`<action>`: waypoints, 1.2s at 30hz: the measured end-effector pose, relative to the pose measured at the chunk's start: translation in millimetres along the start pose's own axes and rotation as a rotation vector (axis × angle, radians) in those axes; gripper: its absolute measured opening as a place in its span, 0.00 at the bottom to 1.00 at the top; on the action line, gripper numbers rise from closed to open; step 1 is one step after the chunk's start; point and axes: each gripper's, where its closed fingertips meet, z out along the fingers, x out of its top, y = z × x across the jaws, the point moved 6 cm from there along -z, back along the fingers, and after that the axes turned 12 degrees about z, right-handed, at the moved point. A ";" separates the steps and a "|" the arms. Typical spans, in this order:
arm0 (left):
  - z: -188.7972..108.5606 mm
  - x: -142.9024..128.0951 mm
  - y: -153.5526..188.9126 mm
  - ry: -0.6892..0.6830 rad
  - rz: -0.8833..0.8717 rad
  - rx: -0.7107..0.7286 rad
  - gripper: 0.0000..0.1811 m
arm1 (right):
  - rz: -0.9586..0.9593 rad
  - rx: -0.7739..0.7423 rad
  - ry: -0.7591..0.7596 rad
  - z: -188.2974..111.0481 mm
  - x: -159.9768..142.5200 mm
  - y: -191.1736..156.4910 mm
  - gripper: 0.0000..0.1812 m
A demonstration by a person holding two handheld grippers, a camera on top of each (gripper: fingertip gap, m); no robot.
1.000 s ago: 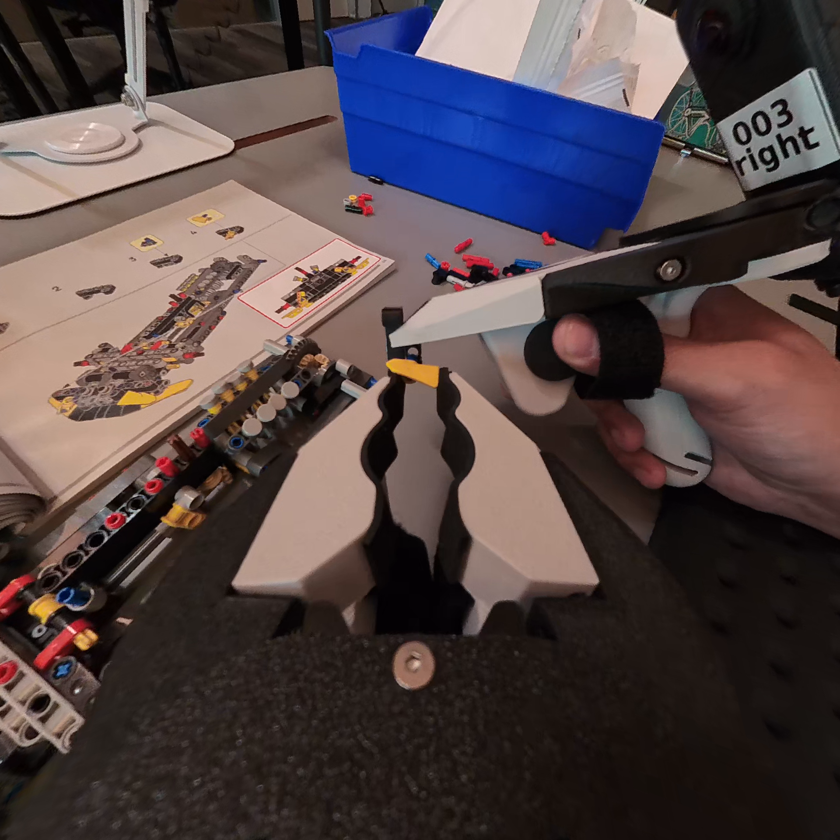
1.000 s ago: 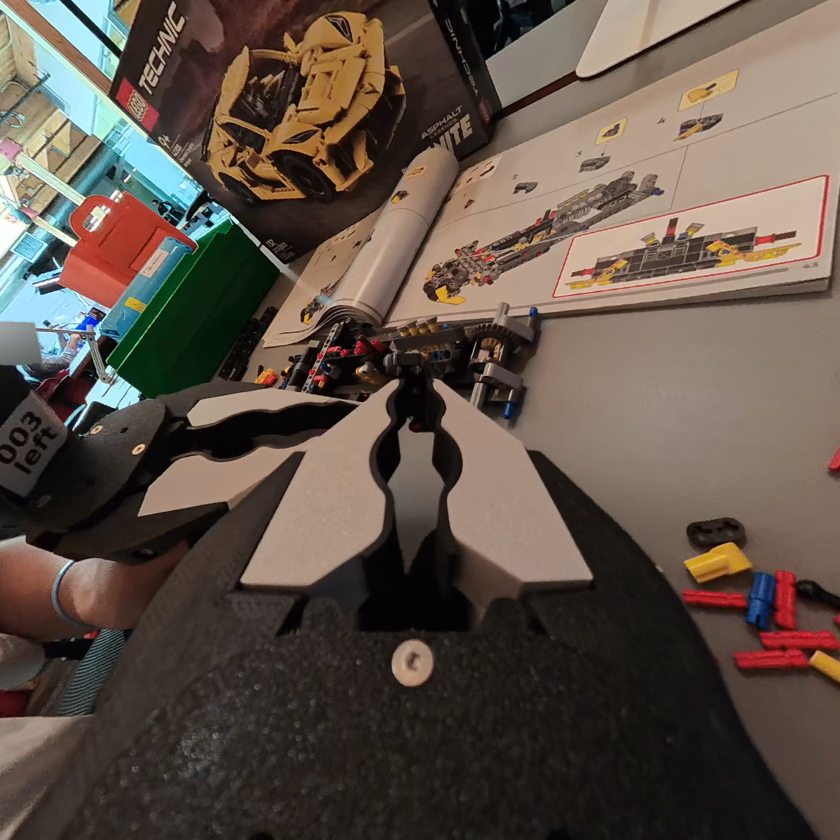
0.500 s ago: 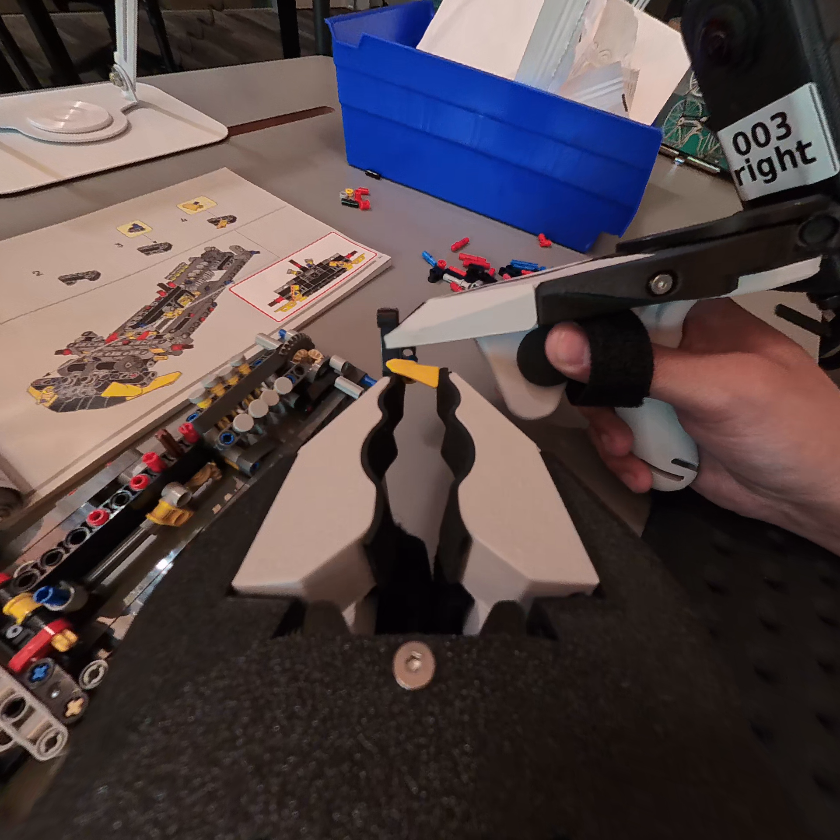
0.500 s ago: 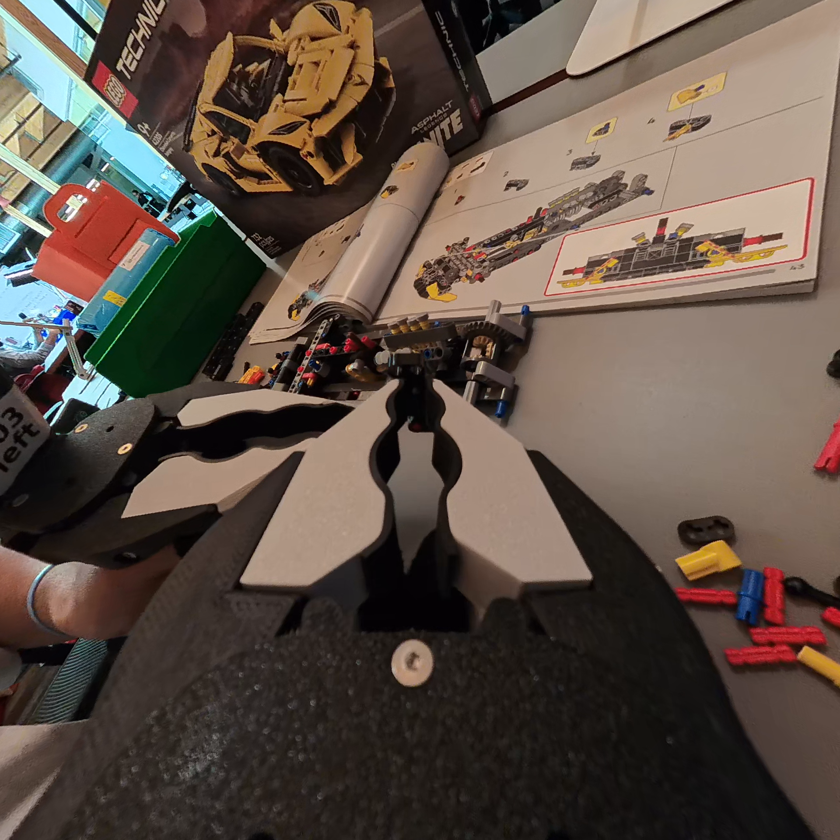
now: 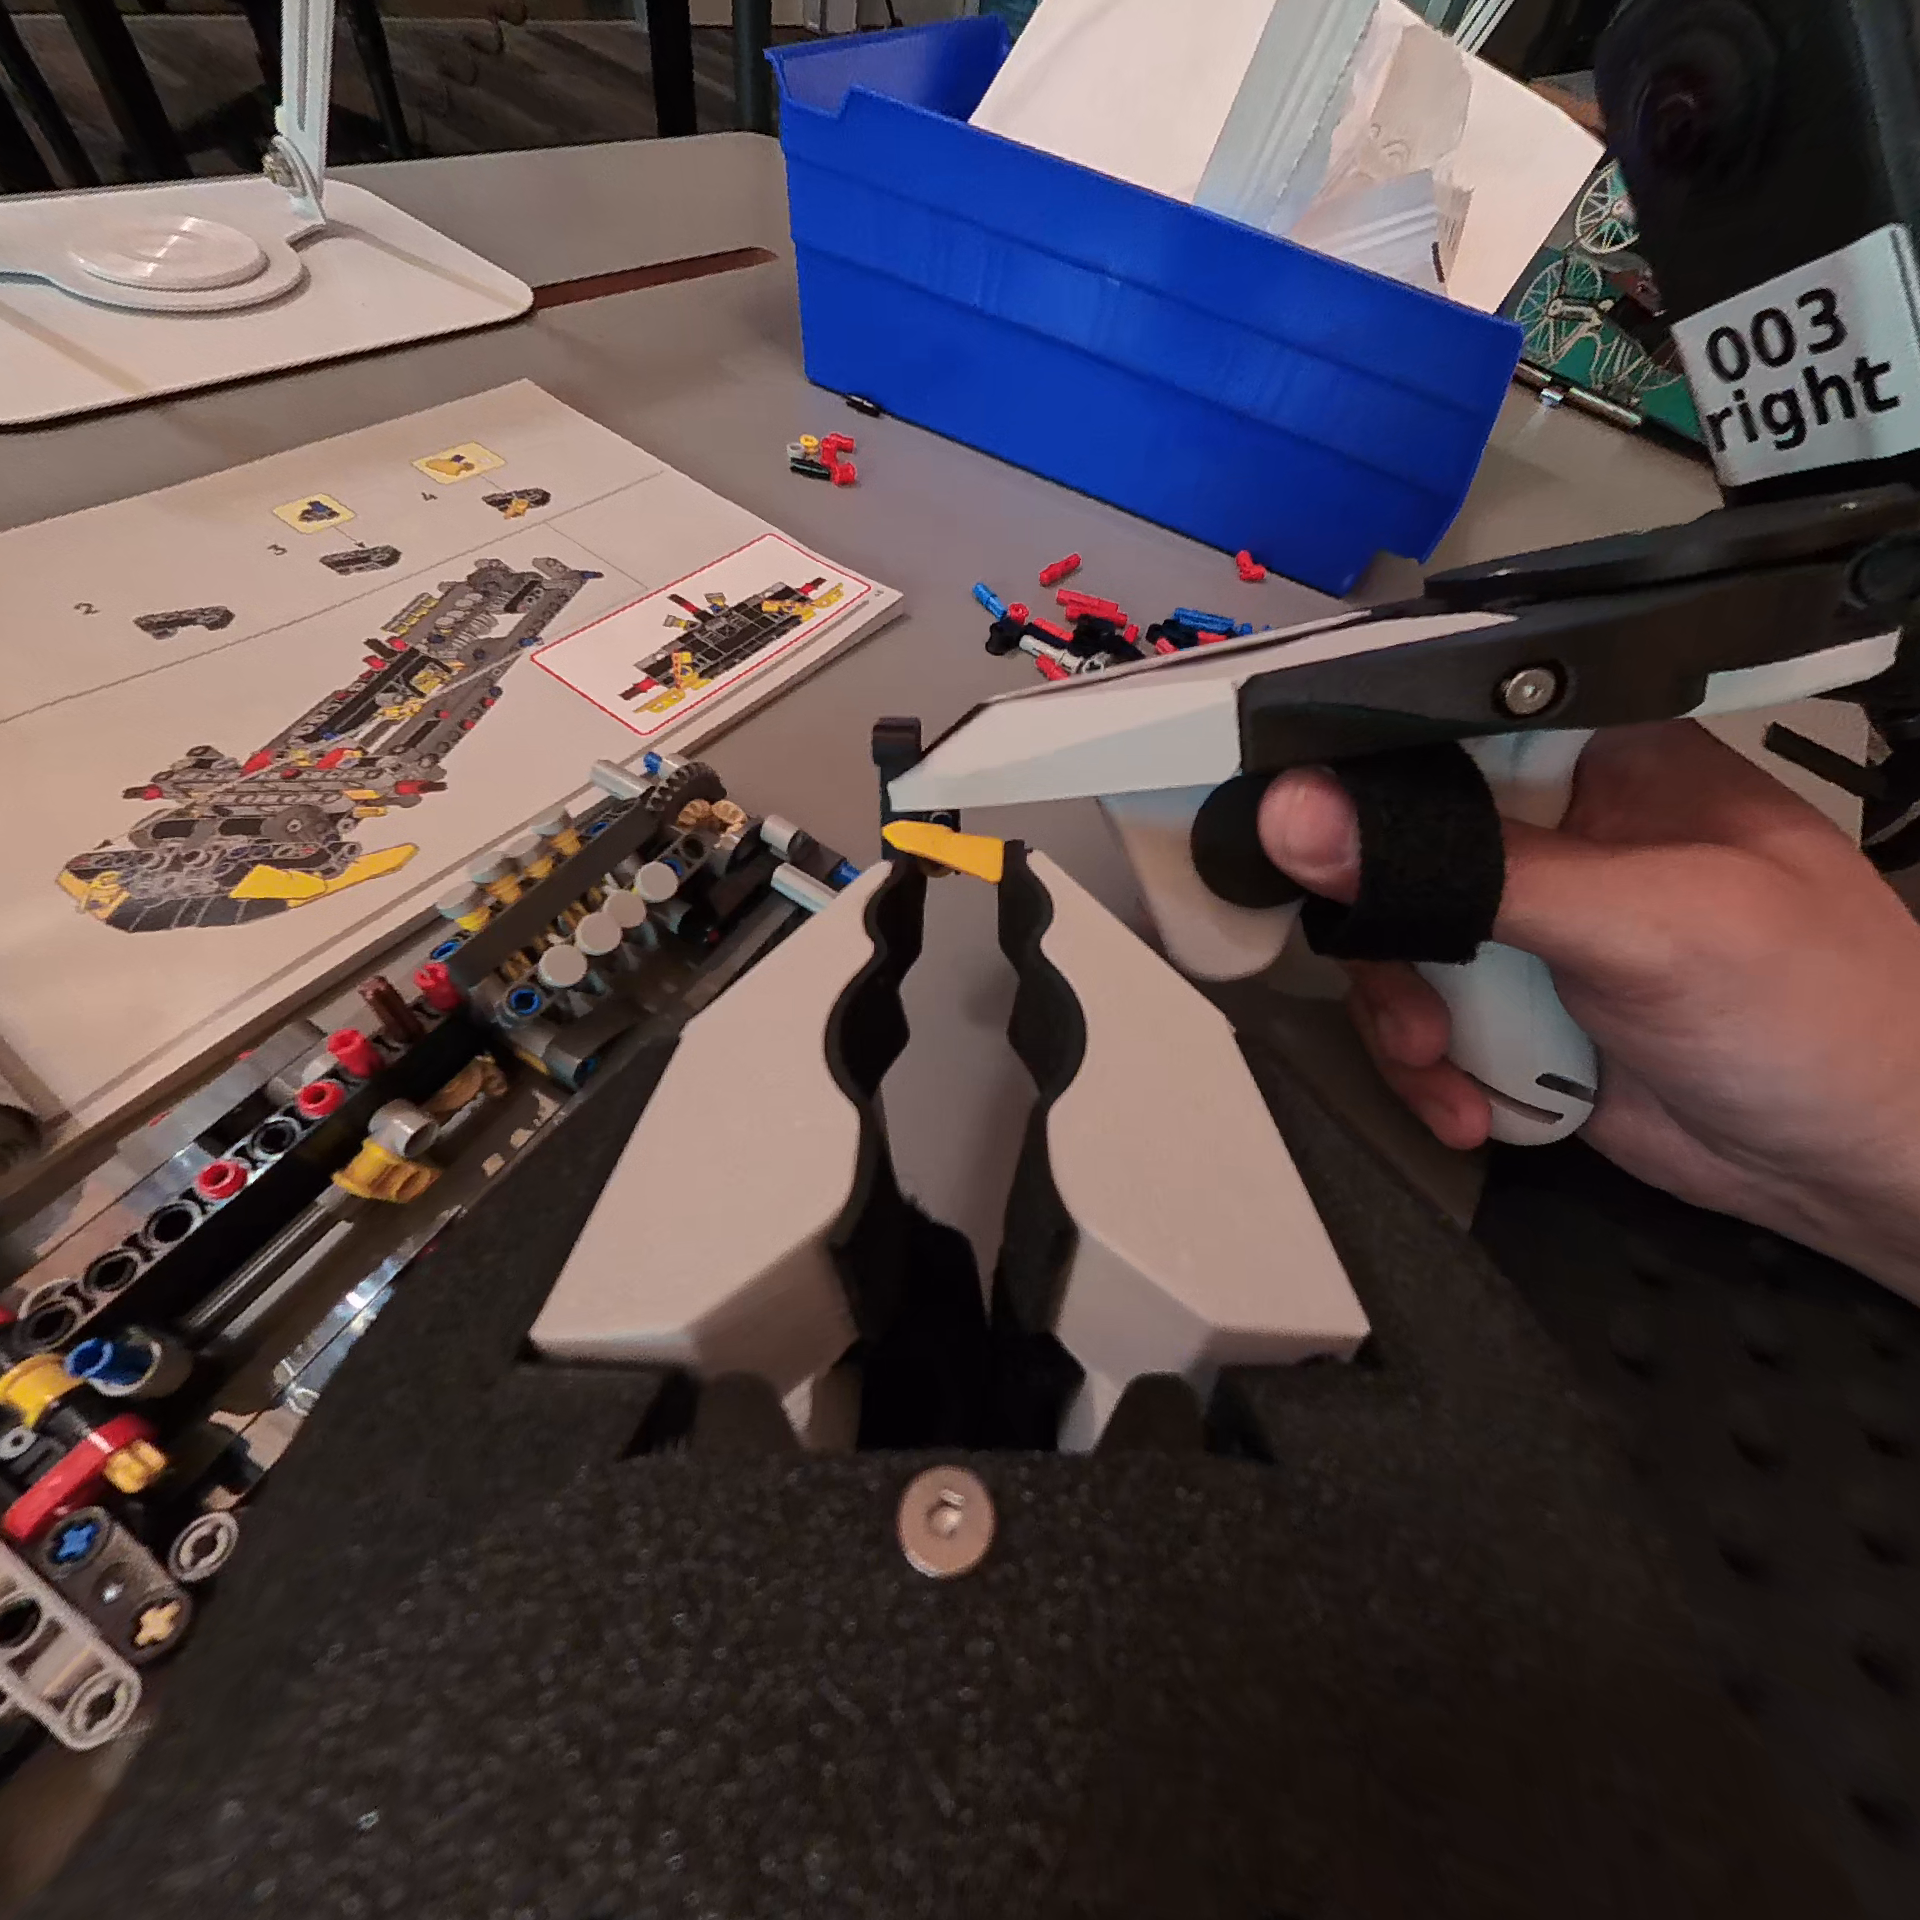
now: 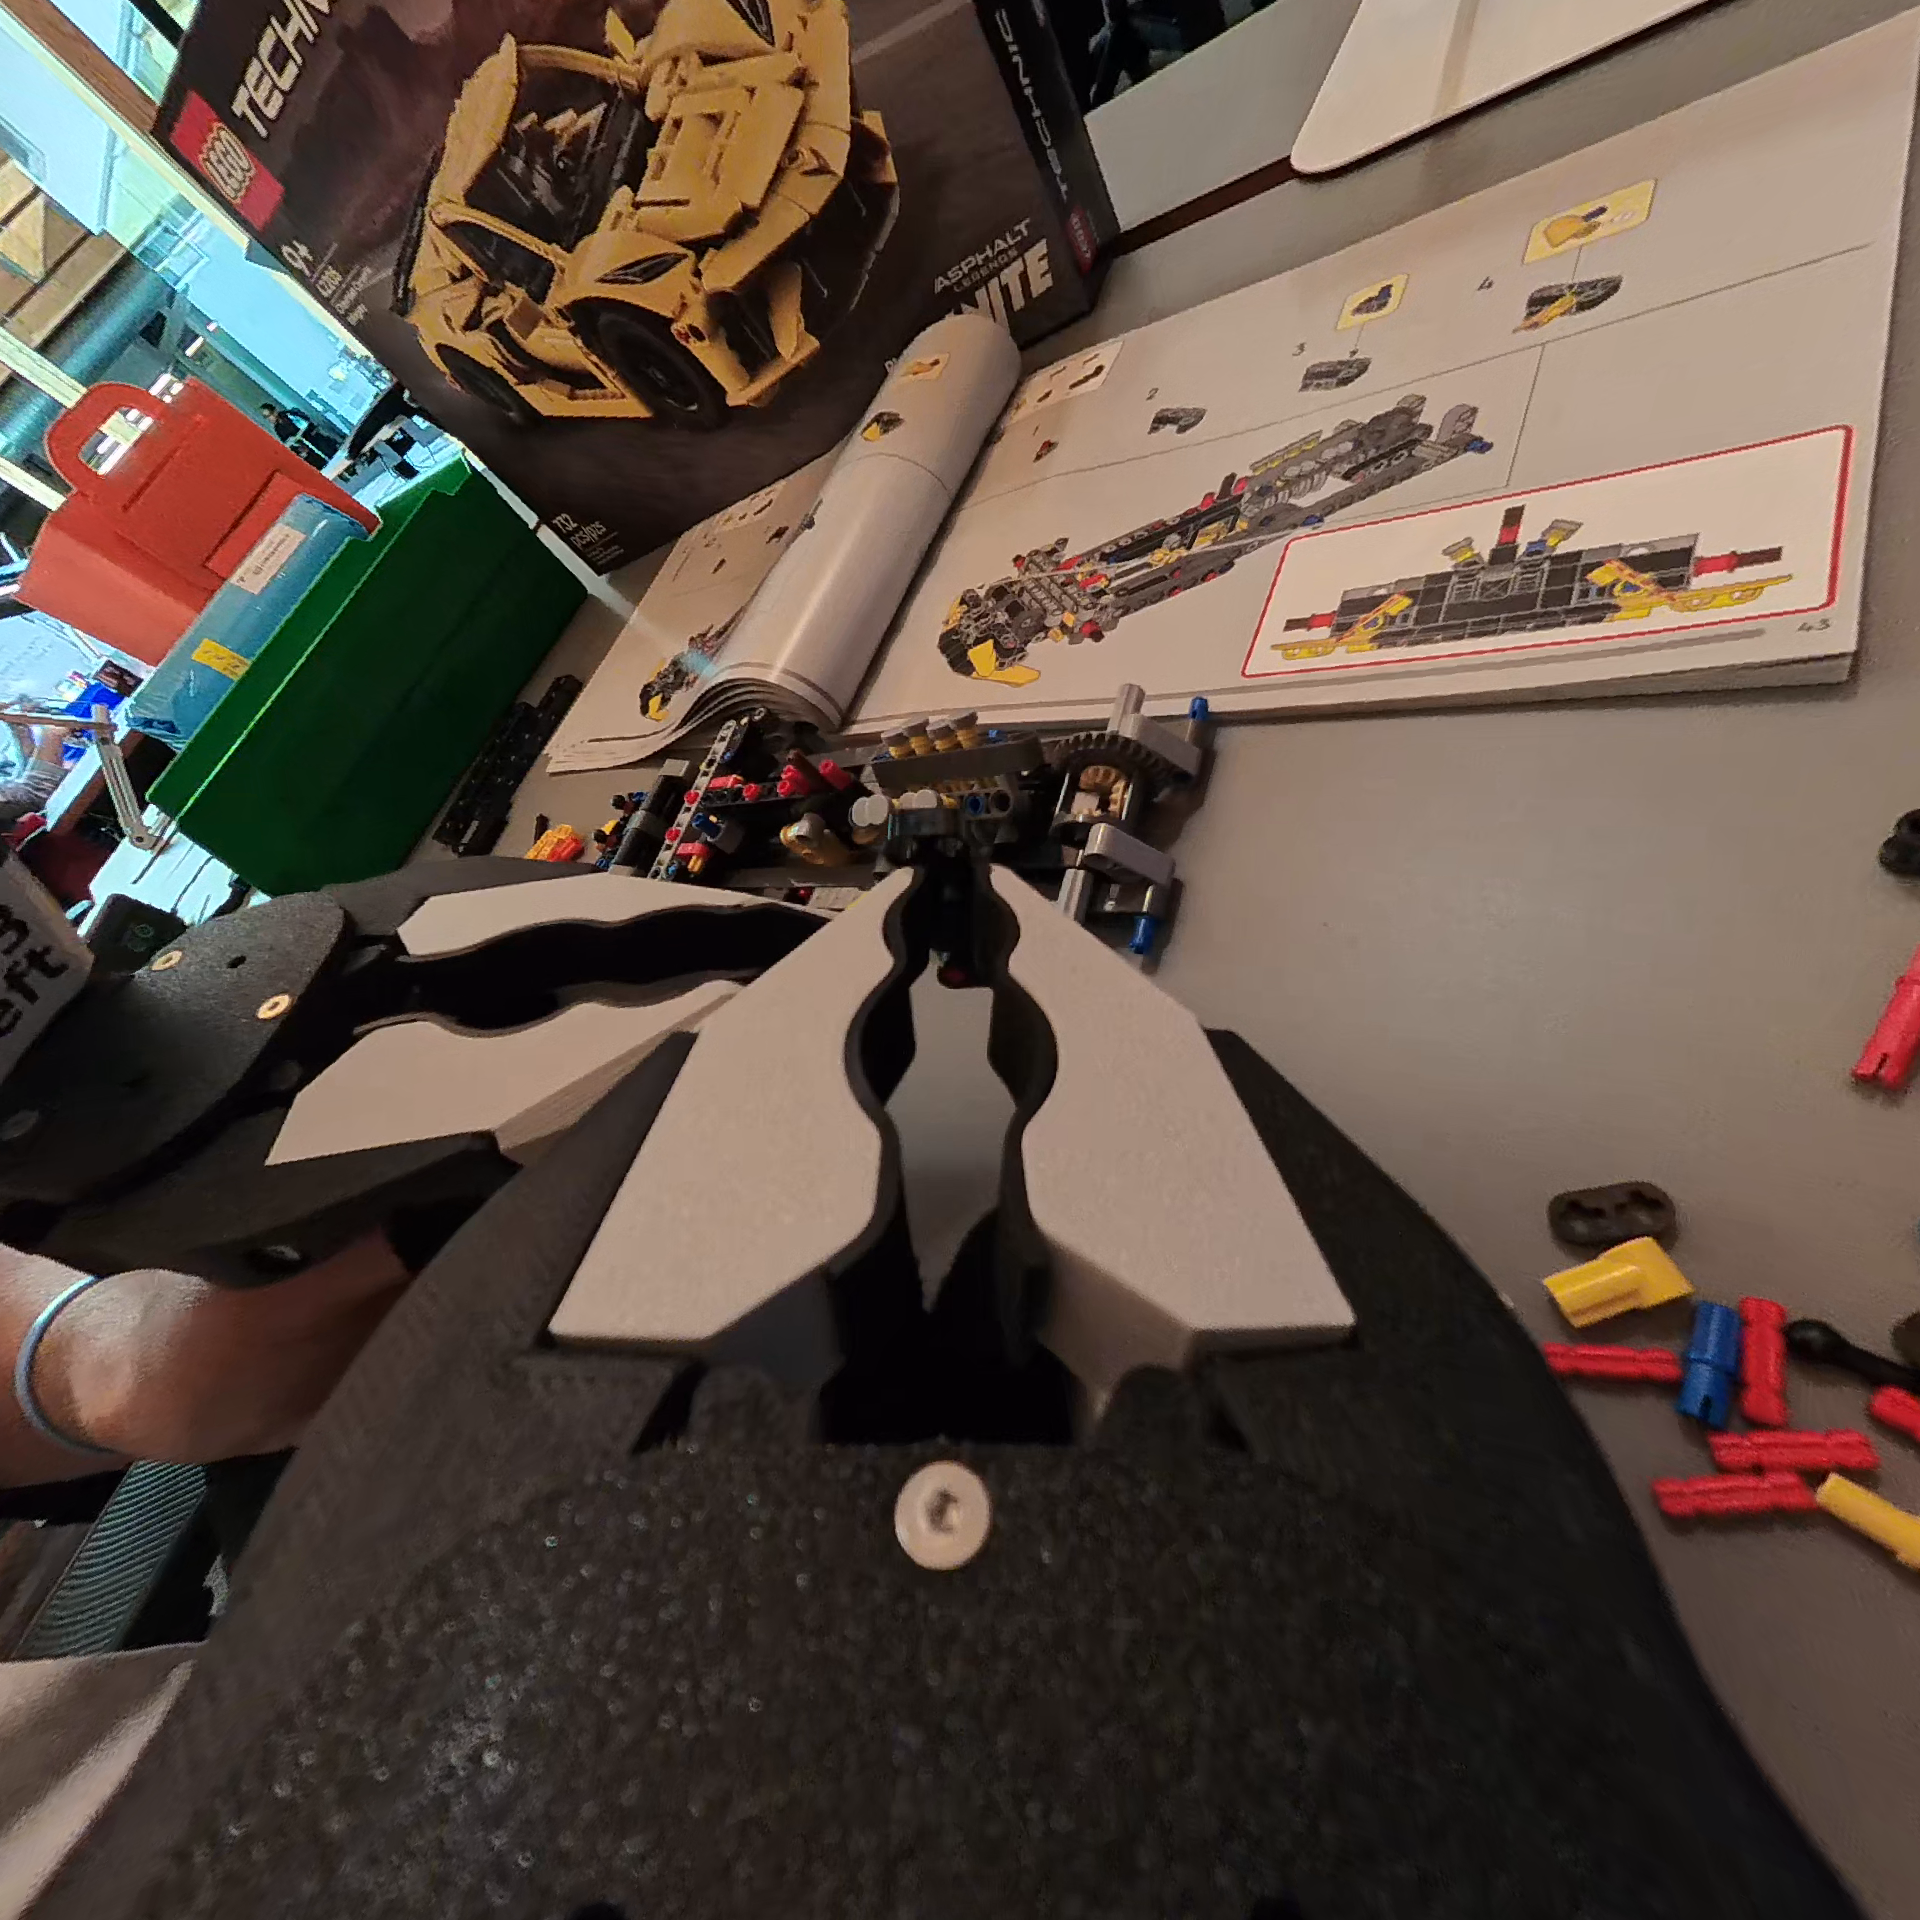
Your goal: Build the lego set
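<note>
A yellow piece (image 5: 945, 849) is pinched between the tips of the left gripper (image 5: 951, 868), its jaws closed on it. A small black part (image 6: 953, 914) is clamped at the tips of the right gripper (image 6: 951, 904), which is brought across from the right so that its tips meet the left one's in the air; by the look of it, the two pieces are being pressed together before being fitted to the model. The chassis (image 5: 582, 935) is laid just beside the grippers on the table (image 5: 665, 301), within easy reach, and the manual (image 5: 312, 665) is spread open beyond it for reference. Loose pins (image 6: 1756, 1403) are scattered to the right, and a blue bin (image 5: 1122, 343) is set farther back.
</note>
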 end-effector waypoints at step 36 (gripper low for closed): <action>17.4 27.9 12.4 0.163 -0.085 0.070 0.07 | 0.218 0.159 0.177 -20.4 22.2 5.7 0.03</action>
